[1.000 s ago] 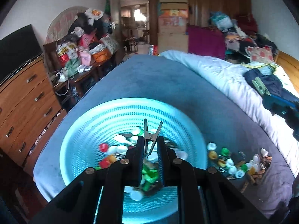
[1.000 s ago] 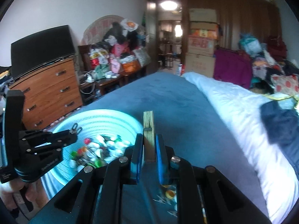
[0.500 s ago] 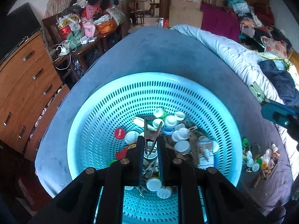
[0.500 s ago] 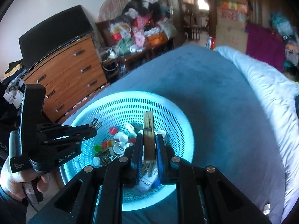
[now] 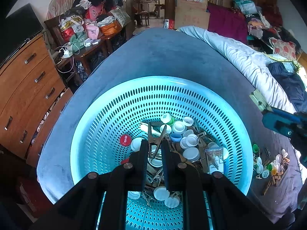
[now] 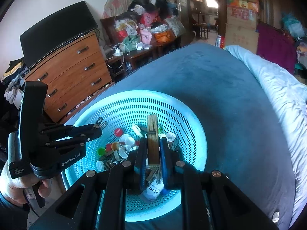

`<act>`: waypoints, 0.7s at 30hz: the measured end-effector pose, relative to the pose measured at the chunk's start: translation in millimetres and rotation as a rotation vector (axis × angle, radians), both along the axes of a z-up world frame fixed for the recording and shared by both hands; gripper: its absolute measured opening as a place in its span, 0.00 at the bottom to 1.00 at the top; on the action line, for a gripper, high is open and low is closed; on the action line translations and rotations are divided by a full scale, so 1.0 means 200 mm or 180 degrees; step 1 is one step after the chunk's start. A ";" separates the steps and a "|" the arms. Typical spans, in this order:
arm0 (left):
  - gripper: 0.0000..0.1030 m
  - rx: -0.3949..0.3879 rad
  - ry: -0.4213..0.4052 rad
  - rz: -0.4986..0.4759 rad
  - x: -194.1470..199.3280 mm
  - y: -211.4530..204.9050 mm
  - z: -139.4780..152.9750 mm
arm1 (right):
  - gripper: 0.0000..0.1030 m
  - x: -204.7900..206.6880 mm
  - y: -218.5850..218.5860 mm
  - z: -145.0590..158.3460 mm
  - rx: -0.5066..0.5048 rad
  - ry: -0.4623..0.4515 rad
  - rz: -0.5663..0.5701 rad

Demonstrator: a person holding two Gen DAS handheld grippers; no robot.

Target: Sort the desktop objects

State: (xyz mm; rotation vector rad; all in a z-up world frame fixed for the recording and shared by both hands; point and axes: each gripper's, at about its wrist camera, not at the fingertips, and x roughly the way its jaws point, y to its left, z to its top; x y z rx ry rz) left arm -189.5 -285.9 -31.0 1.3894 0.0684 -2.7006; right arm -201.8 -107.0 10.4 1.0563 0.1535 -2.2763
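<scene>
We hold the left gripper (image 5: 154, 149) over the middle of the perforated turquoise basket (image 5: 107, 118), its jaws pinched on a metal clip (image 5: 155, 137) whose two thin arms stick up in a V. The right gripper (image 6: 151, 149) hangs above the basket's near right part, jaws clamped on a wooden clothespin (image 6: 153, 140) standing upright between them. Below us lies a jumble of round plastic bottle caps (image 5: 189, 141), mostly white with one red, mixed with more clips and a small printed packet (image 5: 214, 160). The basket's rim curves high all round us; on its right a loose heap of caps and pegs (image 5: 268, 166) lies on the bare blue-grey blanket (image 5: 168, 57), well clear of the rim.

A second ago both tools stood further back and higher, with the basket low in view; now it fills the lower frame and we look more steeply into it.

Beyond, the blanket runs smooth and open to the far edge of the bed, with a rumpled pale quilt (image 5: 239, 57) along the right and a wooden dresser (image 6: 71, 72) off the left.
</scene>
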 end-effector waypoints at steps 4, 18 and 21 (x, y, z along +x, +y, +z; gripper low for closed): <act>0.15 -0.0063 0.0016 -0.0016 0.01 0.02 0.00 | 0.15 0.00 0.00 0.00 0.0021 0.0040 -0.0009; 0.62 -0.0100 0.0534 -0.0305 0.17 0.40 0.16 | 0.82 0.20 0.37 0.14 -0.0348 0.0516 -0.0270; 0.86 -0.0288 0.0710 -0.0566 0.31 0.68 0.14 | 1.00 0.37 0.67 0.12 -0.0207 0.0819 -0.0595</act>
